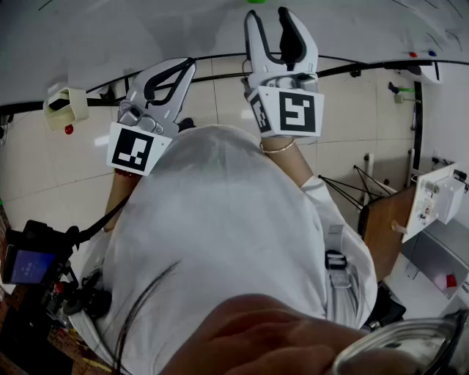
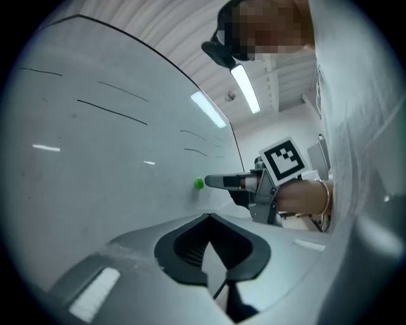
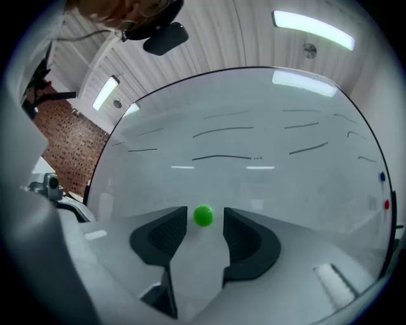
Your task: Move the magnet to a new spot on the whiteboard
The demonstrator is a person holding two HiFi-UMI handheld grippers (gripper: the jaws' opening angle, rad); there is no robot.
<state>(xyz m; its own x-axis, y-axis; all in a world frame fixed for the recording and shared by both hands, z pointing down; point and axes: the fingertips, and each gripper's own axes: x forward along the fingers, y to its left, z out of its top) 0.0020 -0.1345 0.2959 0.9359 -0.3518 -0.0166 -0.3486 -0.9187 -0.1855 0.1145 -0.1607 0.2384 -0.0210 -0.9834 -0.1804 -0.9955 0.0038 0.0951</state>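
- Whiteboard (image 3: 254, 127) job at its opening step: the right gripper (image 1: 270, 18) is up at the board, fingers (image 3: 166, 236) spread wide w/ the green magnet (image 3: 203, 216) sitting between them.
- No grip yet. The right gripper view shows bare board on both sides of the magnet, at 9 and 3 o'clock, so neither pad presses on it.
- The magnet sits flat on the board, at 6 o'clock of the marker strokes (image 3: 222, 157) drawn across the surface.
- In the left gripper view the right gripper's tips come in from 3 o'clock of the magnet, close to the board face.
- The left gripper (image 1: 182, 69) hangs beside the right one at its 9 o'clock, fingers clenched on nothing; it looks to have no part in this step.
- Done so far, by the look of it: approach and line-up only.
- Left to do: close on the magnet, pull it off, carry it to another patch of board, e.g. away from the red (image 3: 387, 204) and blue (image 3: 381, 178) magnets at the 3 o'clock edge, then let go.
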